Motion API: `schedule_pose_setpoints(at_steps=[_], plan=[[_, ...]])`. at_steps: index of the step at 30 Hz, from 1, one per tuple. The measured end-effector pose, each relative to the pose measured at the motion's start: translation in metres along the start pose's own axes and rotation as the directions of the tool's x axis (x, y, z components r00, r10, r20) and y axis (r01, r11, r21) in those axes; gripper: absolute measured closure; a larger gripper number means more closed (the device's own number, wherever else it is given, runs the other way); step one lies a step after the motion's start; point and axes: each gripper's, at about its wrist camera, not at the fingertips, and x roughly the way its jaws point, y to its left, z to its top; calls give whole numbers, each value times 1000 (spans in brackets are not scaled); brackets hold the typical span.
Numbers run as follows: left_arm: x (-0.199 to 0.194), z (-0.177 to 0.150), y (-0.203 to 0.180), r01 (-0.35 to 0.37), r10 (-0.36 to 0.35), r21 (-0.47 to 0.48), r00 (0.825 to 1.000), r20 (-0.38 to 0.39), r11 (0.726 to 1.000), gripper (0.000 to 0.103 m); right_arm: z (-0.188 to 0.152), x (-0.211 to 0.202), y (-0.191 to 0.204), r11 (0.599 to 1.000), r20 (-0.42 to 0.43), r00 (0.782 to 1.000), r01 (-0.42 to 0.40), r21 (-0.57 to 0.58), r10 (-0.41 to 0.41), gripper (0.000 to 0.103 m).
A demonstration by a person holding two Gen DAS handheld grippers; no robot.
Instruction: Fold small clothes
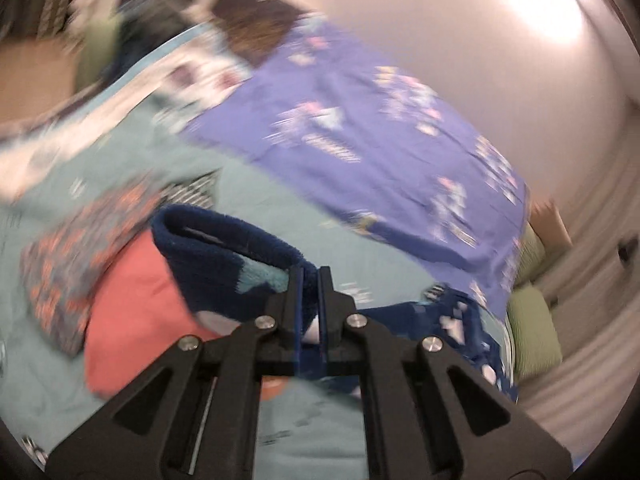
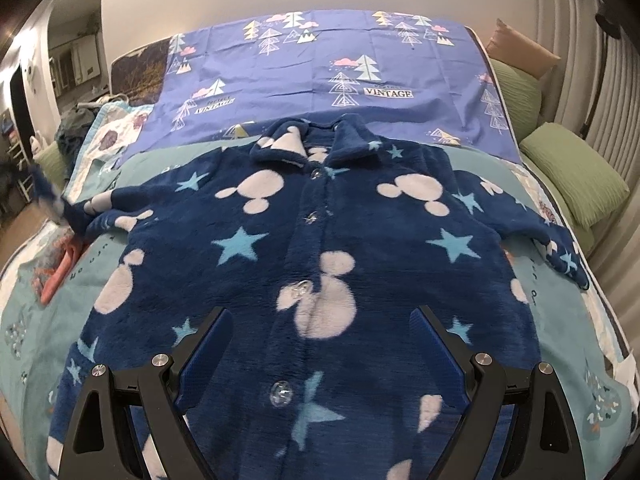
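Note:
A navy fleece jacket (image 2: 320, 240) with white mouse-head shapes and light blue stars lies buttoned, front up, on the bed. In the left wrist view my left gripper (image 1: 311, 274) is shut on the cuff of the jacket's sleeve (image 1: 224, 248), which hangs lifted off the bed. The right wrist view shows that sleeve (image 2: 52, 200) blurred and raised at the far left. The other sleeve (image 2: 560, 248) lies flat at the right. My right gripper (image 2: 320, 314) hovers open over the jacket's lower front, with nothing between its fingers.
A teal bedspread (image 2: 80, 300) covers the bed, with a purple tree-print sheet (image 2: 320, 60) at the far end. Green pillows (image 2: 576, 176) line the right side. A coral garment (image 1: 132, 300) and a patterned cloth (image 1: 68, 272) lie to the left of the jacket.

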Motion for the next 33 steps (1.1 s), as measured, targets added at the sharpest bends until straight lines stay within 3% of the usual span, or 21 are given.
schedule_pose_setpoints(at_steps=[2, 5, 8, 12, 16, 18, 19, 21, 23, 25, 27, 29, 33], plan=[[0, 7, -48, 44, -44, 92, 999, -1, 995, 96, -1, -2, -9, 1000, 4, 1000, -1, 18, 0, 11], [5, 0, -128, 126, -120, 238, 992, -37, 963, 99, -3, -6, -24, 999, 11, 1000, 4, 44, -5, 11], [14, -22, -207, 239, -214, 356, 971, -107, 903, 100, -4, -10, -40, 997, 19, 1000, 16, 71, -17, 11], [34, -77, -301, 367, -294, 484, 929, -223, 794, 100, -8, -18, -68, 992, 26, 998, 50, 114, -53, 11], [49, -130, -346, 464, -302, 521, 880, -368, 717, 100, -15, -20, -97, 984, 7, 997, 81, 161, -83, 11], [47, -144, -345, 458, -272, 550, 881, -388, 699, 97, -18, -17, -108, 981, -15, 998, 69, 179, -67, 11], [44, -147, -339, 437, -248, 570, 891, -379, 696, 94, -17, -16, -113, 981, -24, 999, 42, 187, -38, 11], [38, -147, -319, 376, -200, 602, 919, -340, 705, 69, -13, -12, -116, 980, -30, 999, -12, 197, 18, 11], [32, -137, -281, 271, -137, 624, 957, -255, 733, 51, -3, -8, -113, 976, -29, 994, -94, 196, 101, 12], [25, -124, -235, 122, -43, 634, 989, -138, 764, 44, 15, -1, -100, 965, -18, 978, -201, 170, 207, 20], [20, -113, -186, 1, 56, 613, 996, -74, 790, 41, 35, 9, -81, 951, -24, 957, -283, 124, 288, 33], [16, -106, -139, -82, 136, 552, 989, -58, 830, 41, 61, 27, -55, 926, -48, 926, -371, 76, 375, 33], [20, -97, -65, -152, 204, 422, 976, -80, 894, 38, 103, 73, 3, 886, -113, 880, -463, 17, 462, 32]])
